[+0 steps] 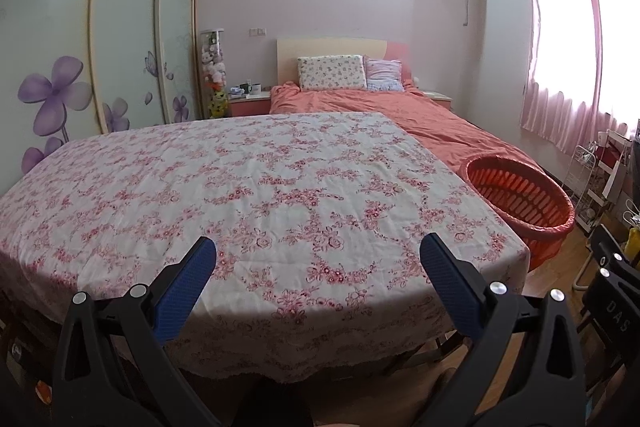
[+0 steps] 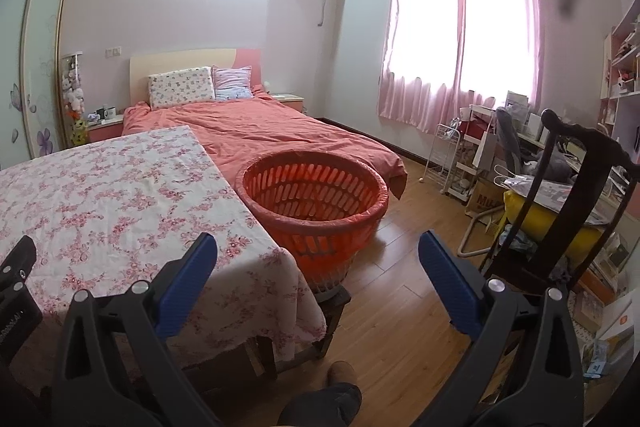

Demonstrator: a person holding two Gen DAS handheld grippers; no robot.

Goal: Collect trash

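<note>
Left claw (image 1: 318,253) & right claw (image 2: 318,251) both released, "DAS" on right claw, orange basket (image 2: 312,205) nr table (image 2: 100,187)

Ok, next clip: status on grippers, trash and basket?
Left gripper open, empty. Right gripper open, empty. Basket beside table. No trash seen, nothing in the way.

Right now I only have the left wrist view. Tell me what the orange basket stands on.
Observer: The basket sits on a dark wooden stool beside the corner of the table.
Operator: Report the right gripper.
Observer: The right gripper is open and holds nothing.
Operator: Say what stands to its right.
Observer: A dark wooden chair, with wooden floor between it and the basket.
</note>
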